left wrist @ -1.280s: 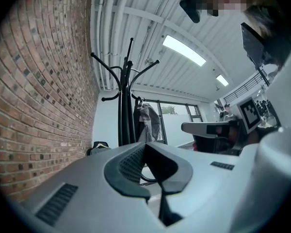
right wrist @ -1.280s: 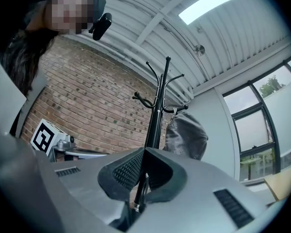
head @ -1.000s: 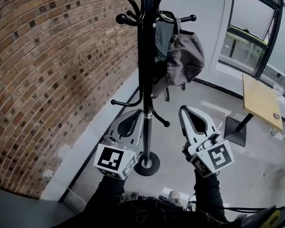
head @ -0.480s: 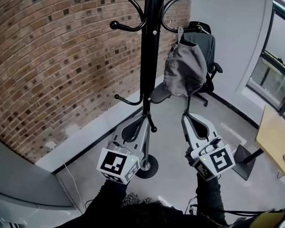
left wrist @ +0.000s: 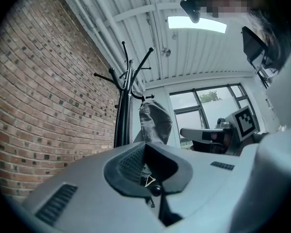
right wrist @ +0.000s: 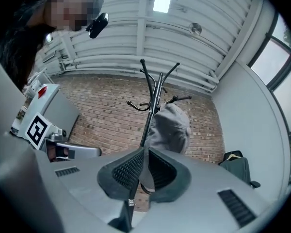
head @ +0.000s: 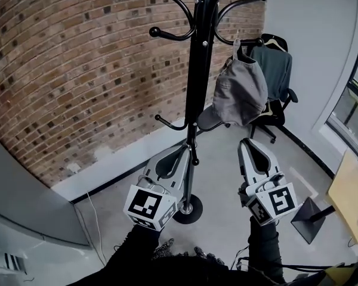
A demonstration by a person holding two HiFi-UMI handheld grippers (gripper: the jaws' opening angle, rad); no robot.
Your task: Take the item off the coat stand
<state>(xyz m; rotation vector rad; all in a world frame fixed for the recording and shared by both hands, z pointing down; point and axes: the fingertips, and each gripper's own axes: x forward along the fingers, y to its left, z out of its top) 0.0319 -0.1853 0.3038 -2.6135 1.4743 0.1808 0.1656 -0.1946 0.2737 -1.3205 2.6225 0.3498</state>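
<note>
Item: grey cap (head: 241,94), hanging from an upper right hook of the black coat stand (head: 194,94), crown outward, peak pointing down towards the pole. Obscured: the top of the stand runs out of the head view; its round base (head: 195,211) is part covered by the left gripper (head: 188,151). Exactly how the cap catches on the hook cannot be made out. An office chair (head: 280,115) with a dark garment (head: 277,70) over its back stands behind the cap, partly hidden by it. A wooden table (head: 352,189) is cut by the right edge, and the person's sleeves by the bottom edge. Left gripper: low beside the pole, jaws pressed together, nothing in them. Right gripper (head: 246,142): below the cap and clear of it, jaws pressed together, empty; in its own view the cap shows beyond the closed tips. Change from a second ago: the view has swung, so stand and cap sit further right, more brick shows, and the window and table that filled the right side are nearly gone. Both grippers keep much the same low pose, and the cap remains on its hook. Room: brick wall (head: 77,70) on the left, white wall behind the chair, pale skirting, grey floor (head: 221,177) with a loose cable, ribbed white ceiling (left wrist: 136,13) with a light panel (left wrist: 196,24), and large windows (left wrist: 199,106).
</note>
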